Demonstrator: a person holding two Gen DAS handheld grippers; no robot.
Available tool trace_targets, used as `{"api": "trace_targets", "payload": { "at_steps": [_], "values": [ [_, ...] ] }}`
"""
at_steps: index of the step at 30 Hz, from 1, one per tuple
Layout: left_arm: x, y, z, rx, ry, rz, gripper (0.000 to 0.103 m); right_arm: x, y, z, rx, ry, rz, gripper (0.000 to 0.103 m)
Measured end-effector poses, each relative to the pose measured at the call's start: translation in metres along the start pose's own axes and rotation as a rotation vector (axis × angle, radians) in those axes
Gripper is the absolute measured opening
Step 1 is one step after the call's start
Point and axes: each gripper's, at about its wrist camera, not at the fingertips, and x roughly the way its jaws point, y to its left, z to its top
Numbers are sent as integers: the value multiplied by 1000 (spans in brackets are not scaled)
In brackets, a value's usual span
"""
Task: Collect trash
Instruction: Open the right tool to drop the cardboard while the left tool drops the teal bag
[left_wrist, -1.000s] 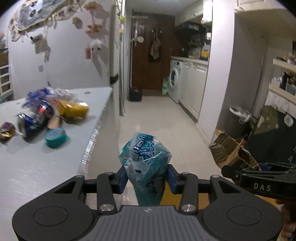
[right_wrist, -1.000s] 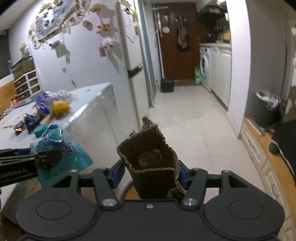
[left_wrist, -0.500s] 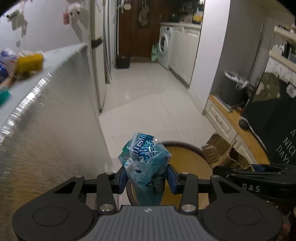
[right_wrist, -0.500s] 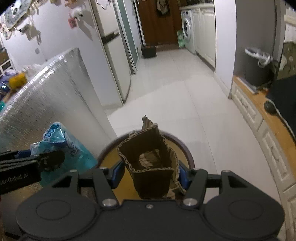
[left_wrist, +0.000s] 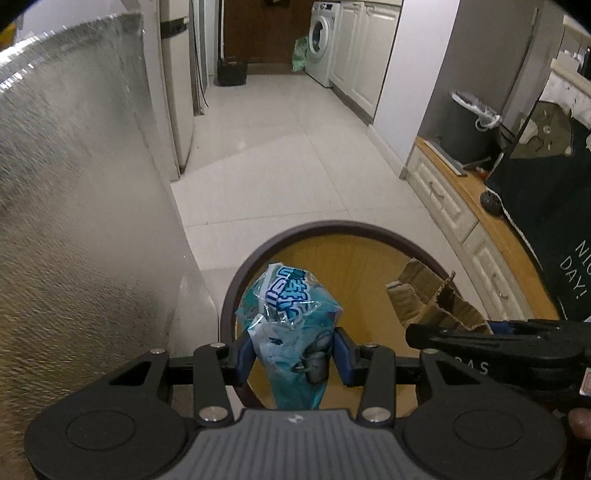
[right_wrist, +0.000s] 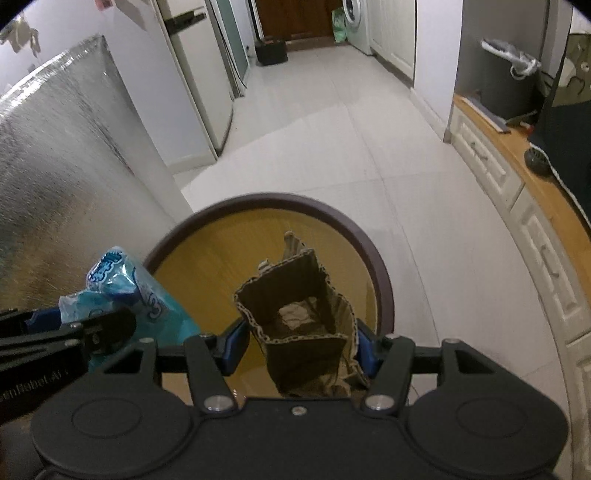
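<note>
My left gripper (left_wrist: 293, 360) is shut on a teal plastic wrapper (left_wrist: 290, 317) and holds it over the near left part of a round bin with a dark rim (left_wrist: 332, 226) and yellow inside. My right gripper (right_wrist: 301, 349) is shut on a crumpled cardboard box (right_wrist: 295, 325) and holds it over the same bin's rim (right_wrist: 273, 199). The cardboard also shows in the left wrist view (left_wrist: 432, 299), and the wrapper in the right wrist view (right_wrist: 125, 291).
The foil-covered table side (left_wrist: 74, 221) rises at the left, close to the bin. White tiled floor (left_wrist: 280, 155) runs ahead to a washing machine (left_wrist: 321, 35). A low wooden cabinet (left_wrist: 461, 206) and a grey bin (left_wrist: 469, 125) stand at the right.
Both grippers have come down off the table level and tilted toward the floor. The bin has come into view and now lies under both held items.
</note>
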Motion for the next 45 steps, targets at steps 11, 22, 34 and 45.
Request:
{"api": "trace_targets", "payload": {
  "at_steps": [11, 22, 34, 45],
  "values": [
    [37, -1, -2, 21, 65, -15, 44, 34, 3, 9, 5, 79, 0, 60],
    [53, 2, -1, 13, 106, -32, 45, 46, 1, 23, 32, 128, 10, 66],
    [59, 2, 0, 11, 114, -31, 45, 39, -2, 30, 22, 133, -25, 76],
    [57, 2, 1, 19, 117, -34, 45, 29, -6, 31, 4, 129, 9, 85]
  ]
}}
